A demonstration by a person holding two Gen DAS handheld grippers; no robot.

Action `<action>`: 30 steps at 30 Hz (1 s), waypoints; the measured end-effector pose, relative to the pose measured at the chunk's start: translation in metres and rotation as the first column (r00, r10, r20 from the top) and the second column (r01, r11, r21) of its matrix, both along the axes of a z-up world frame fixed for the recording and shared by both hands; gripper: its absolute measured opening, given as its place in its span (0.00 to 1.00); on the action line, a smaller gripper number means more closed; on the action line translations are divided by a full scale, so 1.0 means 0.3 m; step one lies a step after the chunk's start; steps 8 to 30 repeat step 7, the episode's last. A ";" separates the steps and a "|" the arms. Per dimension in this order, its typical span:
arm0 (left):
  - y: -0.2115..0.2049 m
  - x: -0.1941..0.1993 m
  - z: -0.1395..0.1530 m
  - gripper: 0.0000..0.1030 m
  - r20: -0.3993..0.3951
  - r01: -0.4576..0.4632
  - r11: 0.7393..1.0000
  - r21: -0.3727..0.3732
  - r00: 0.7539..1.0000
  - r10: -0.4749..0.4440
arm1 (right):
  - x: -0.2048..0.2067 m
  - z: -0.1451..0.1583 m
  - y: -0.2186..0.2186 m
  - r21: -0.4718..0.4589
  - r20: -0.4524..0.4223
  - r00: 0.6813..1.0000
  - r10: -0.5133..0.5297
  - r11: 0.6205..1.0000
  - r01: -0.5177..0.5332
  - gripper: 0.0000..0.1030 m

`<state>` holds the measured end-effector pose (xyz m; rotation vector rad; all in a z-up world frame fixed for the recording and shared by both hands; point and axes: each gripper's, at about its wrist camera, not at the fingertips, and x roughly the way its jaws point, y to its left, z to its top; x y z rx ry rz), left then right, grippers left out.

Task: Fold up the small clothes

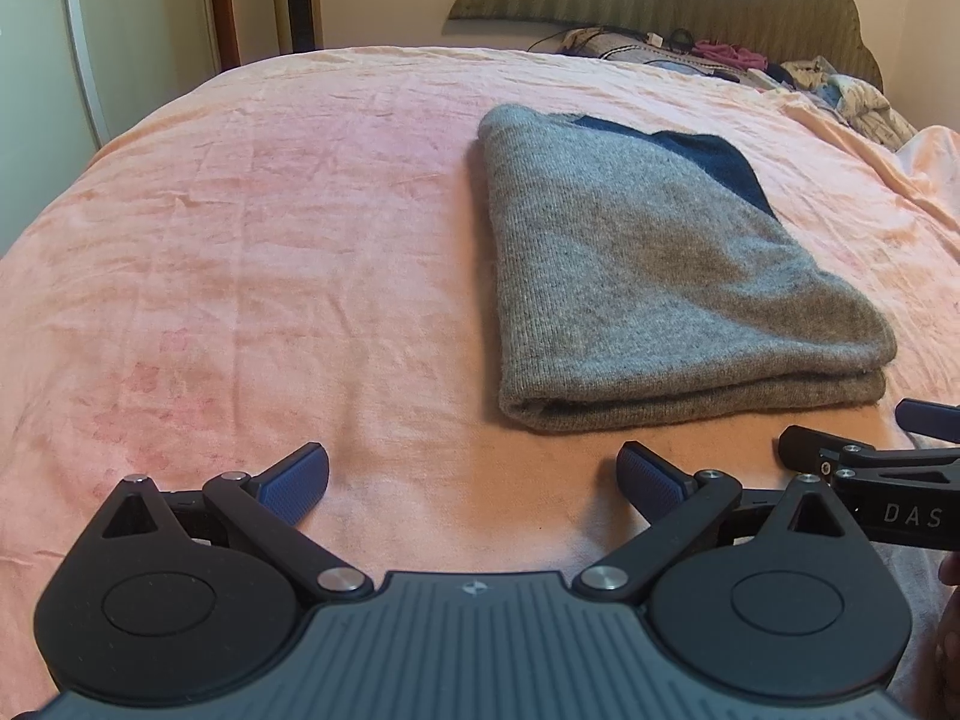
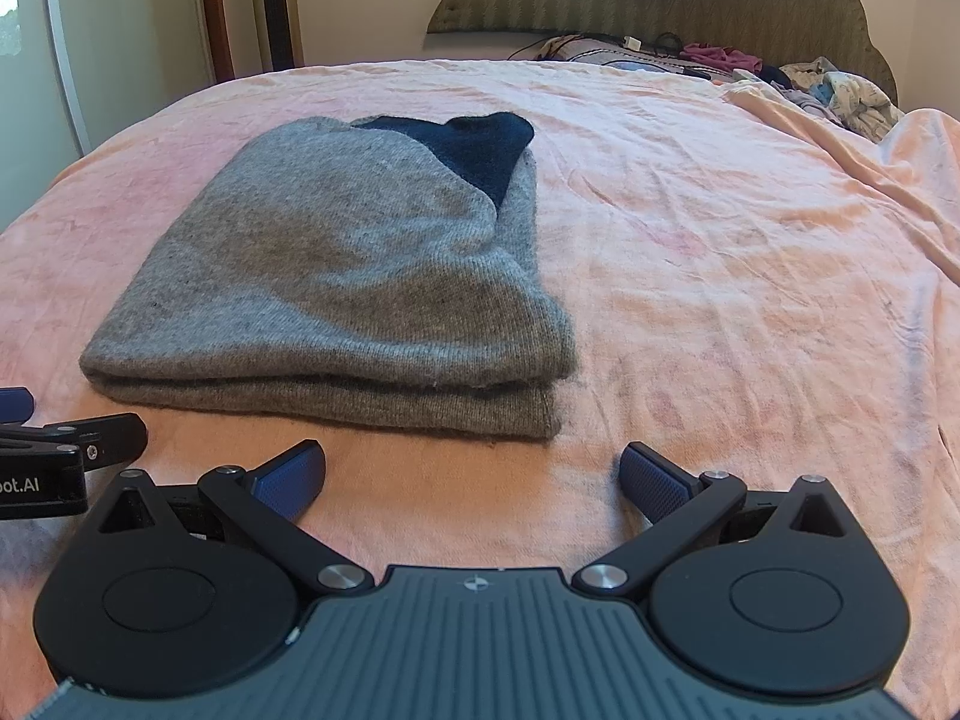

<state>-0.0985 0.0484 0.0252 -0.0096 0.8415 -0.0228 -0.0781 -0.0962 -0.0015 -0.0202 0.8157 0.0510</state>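
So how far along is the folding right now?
Looks mostly done: the grey sweater lies folded in layers on the pink blanket. In hand: nothing; the left hand-held gripper and right hand-held gripper are open. Left: possibly the clothes pile by the headboard.

Each hand-held gripper (image 1: 474,483) (image 2: 474,483): black linkage arms, 2 blue ribbed pads (silver rivets), grey grooved body

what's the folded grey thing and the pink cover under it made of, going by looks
Folded grey garment: looks like knitted wool or a wool blend, matte and slightly fuzzy, with fine ribbed rows visible; a dark blue patch sits at its far end. Pink bedspread: seems a soft plush or fleece, with faint sheen and shallow creases.
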 end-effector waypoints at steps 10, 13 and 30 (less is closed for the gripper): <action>0.182 0.023 0.123 1.00 0.076 -0.040 0.998 -0.053 0.996 0.044 | -0.025 0.144 -0.167 0.061 0.163 0.986 -0.025 0.998 0.016 1.00; 0.182 0.023 0.123 1.00 0.076 -0.040 0.998 -0.053 0.996 0.044 | -0.025 0.144 -0.167 0.061 0.163 0.986 -0.025 0.998 0.016 1.00; 0.182 0.023 0.123 1.00 0.076 -0.040 0.998 -0.053 0.996 0.044 | -0.025 0.144 -0.167 0.061 0.163 0.986 -0.025 0.998 0.016 1.00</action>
